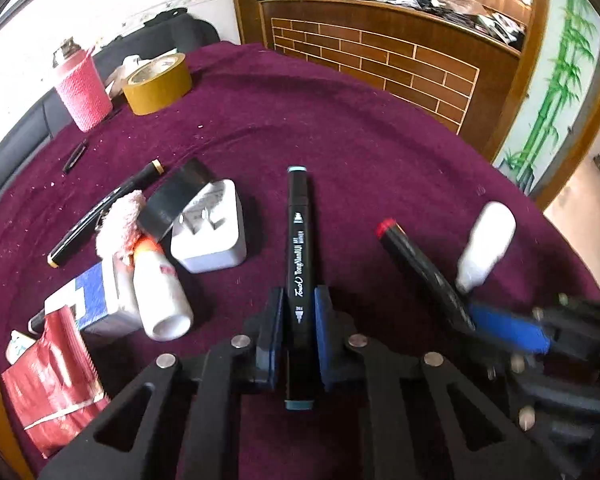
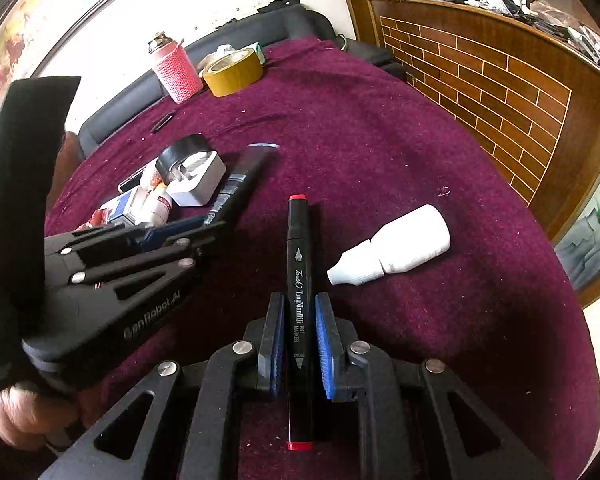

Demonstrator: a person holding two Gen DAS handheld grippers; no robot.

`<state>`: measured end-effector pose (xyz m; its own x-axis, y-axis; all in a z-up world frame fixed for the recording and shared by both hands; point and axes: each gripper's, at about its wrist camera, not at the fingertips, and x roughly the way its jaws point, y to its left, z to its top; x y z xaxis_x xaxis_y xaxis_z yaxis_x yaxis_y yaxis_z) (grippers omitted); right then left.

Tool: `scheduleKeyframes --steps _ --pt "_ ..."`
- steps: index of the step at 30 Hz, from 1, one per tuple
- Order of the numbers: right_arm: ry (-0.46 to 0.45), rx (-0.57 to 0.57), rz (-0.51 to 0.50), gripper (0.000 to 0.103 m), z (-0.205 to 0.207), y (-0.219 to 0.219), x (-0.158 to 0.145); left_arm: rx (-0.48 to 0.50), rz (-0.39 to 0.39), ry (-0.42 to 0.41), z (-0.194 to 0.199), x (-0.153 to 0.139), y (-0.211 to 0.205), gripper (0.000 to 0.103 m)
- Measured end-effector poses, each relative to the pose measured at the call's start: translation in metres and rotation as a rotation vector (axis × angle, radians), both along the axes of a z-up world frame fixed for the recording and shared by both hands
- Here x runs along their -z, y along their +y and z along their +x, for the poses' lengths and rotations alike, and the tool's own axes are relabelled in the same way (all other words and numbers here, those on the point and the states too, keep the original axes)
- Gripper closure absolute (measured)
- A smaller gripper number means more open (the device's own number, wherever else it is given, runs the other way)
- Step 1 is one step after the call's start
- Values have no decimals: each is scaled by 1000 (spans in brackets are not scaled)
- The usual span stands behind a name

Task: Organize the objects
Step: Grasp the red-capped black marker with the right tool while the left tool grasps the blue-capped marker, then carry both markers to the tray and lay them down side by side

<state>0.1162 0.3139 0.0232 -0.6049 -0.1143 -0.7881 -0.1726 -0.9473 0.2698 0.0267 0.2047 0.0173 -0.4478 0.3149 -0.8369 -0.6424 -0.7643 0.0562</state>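
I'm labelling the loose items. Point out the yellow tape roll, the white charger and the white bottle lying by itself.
Tape roll [image 1: 158, 86], left wrist view, on its outer side.
Charger [image 1: 210, 236], left wrist view, on its pronged face.
White bottle [image 2: 408, 242], right wrist view, on its body.

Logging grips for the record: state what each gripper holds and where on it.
Left gripper clamps the blue-capped marker on its lower barrel; right gripper clamps the red-capped marker likewise on its lower barrel.

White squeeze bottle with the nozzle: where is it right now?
The white squeeze bottle lies on its side on the maroon cloth, just right of the red-capped marker that the right gripper holds.
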Motion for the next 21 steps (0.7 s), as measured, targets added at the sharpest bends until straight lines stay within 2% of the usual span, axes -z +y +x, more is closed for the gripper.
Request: scheduleKeyframes --steps 3,8,10,12,14,15,16,18,21 --pt "-3 -9 7 86 0 0 0 -1 24 -33 16 0 -28 89" --pt "-19 -9 71 86 -6 -9 -1 3 22 -30 32 2 -57 89" --pt "-24 -5 105 83 -11 -14 -1 -13 29 -23 28 3 -54 82" --pt "-20 -8 135 75 -15 -20 -1 -30 33 12 28 5 -48 79" --pt "-25 -1 164 75 -19 -23 -2 -41 36 31 29 7 -45 80" --pt "-27 -2 172 75 -20 -25 -2 -38 46 16 29 6 -45 89" --pt "-26 -1 172 76 -21 -25 -2 -39 61 -5 29 4 -49 89" --pt "-26 5 143 86 -19 -19 -2 -53 94 -17 33 0 -62 89" --pt "-22 -1 10 87 -11 -9 -2 -82 147 -3 41 -13 -92 89"
